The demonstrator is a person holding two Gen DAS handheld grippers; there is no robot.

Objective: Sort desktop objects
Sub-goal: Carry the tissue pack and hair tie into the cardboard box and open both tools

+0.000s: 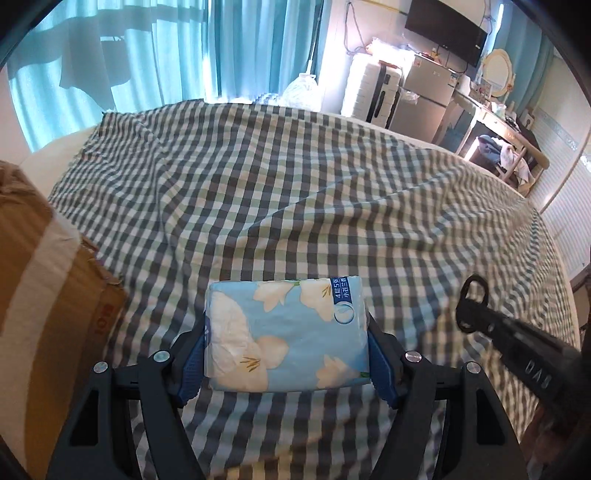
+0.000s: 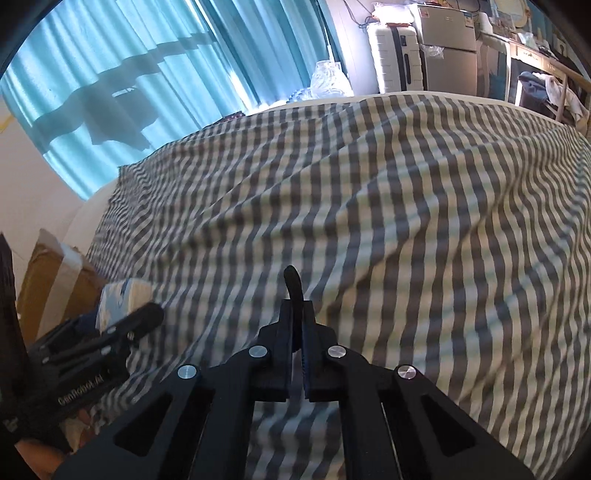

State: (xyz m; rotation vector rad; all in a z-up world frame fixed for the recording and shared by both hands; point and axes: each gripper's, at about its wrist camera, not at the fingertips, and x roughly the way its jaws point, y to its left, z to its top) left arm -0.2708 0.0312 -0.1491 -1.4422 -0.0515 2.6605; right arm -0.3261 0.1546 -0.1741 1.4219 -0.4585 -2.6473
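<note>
- Over a bed spread with one grey, green and white checked cloth point(image 1: 280, 192), I hold two black grippers, one in each hand.
- Between the two blue pads of my left gripper point(image 1: 286, 338) sits one tissue pack point(image 1: 286, 332), pale blue with white flowers printed on it; the jaws press against its left and right sides and pinch it.
- From the right wrist view, that same tissue pack point(image 2: 123, 297) shows at the lower left, ahead of the left gripper point(image 2: 122, 325), which appears there as a dark body with white lettering.
- My right gripper point(image 2: 297, 332) has its two fingers drawn almost together around one thin black curved object point(image 2: 293, 282), which sticks up past the fingertips; I cannot tell what that object is.
- From the left wrist view, the right gripper point(image 1: 469, 306) comes in from the lower right, with a black loop point(image 1: 474, 286) showing at its tip, above the cloth.
- One brown cardboard box point(image 1: 44, 280), taped with a pale strip, sits just beside the tissue pack on the left edge of the bed.
- Far behind the bed I count one white suitcase point(image 1: 373, 90), one small silver fridge point(image 1: 424, 92), one dark screen point(image 1: 445, 27) on the wall, and one oval mirror point(image 1: 496, 70).
- Blue curtains point(image 1: 147, 48) hang across the window at the back.
</note>
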